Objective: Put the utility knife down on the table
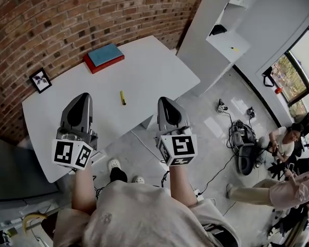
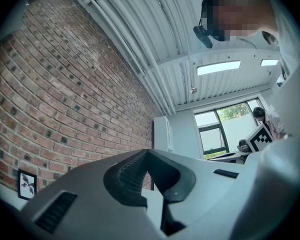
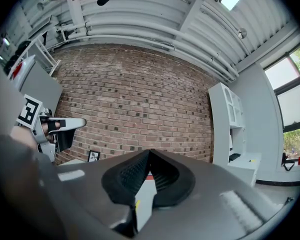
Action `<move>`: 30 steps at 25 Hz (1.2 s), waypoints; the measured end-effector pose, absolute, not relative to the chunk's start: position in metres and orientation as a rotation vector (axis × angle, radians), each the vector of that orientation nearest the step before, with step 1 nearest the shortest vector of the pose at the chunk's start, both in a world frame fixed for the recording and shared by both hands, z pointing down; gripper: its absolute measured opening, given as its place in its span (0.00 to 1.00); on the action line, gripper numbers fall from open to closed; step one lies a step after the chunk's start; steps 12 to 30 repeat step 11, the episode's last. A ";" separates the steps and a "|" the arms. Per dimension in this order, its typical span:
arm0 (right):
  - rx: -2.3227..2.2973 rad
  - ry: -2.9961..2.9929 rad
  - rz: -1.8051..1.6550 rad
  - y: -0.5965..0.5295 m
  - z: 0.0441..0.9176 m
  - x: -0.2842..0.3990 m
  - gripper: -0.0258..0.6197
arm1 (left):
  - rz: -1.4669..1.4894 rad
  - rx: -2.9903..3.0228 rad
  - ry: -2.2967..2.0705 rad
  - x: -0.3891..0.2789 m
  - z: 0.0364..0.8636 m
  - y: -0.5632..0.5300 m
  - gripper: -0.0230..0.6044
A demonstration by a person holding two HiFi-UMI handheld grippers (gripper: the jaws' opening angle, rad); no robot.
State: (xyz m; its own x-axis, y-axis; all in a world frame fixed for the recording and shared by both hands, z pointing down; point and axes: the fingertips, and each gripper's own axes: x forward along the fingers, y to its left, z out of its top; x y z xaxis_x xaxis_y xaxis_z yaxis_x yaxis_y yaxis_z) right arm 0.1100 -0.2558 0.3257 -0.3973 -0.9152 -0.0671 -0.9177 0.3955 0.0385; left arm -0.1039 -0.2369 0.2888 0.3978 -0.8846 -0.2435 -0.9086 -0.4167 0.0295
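Left tongs (image 1: 83, 96) and right tongs (image 1: 162, 101) closed — utility knife (image 1: 122, 98) on table (image 1: 154, 68).

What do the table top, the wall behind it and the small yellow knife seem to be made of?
The table looks like smooth white laminate or painted board: even, matte, no grain. The wall is bare red-brown brick with pale mortar lines. The utility knife has a yellow body, probably plastic by its bright even colour; it is too small to be sure.

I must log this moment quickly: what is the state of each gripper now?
Left gripper: closed, holding nothing.
Right gripper: closed, holding nothing.
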 end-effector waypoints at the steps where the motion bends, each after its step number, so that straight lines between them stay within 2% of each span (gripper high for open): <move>1: -1.702 2.595 0.105 -0.255 0.325 0.111 0.06 | 0.337 -2.535 1.633 -0.103 0.289 -0.236 0.04; 30: -1.689 2.601 0.088 -0.243 0.329 0.111 0.06 | 0.328 -2.522 1.655 -0.105 0.292 -0.222 0.04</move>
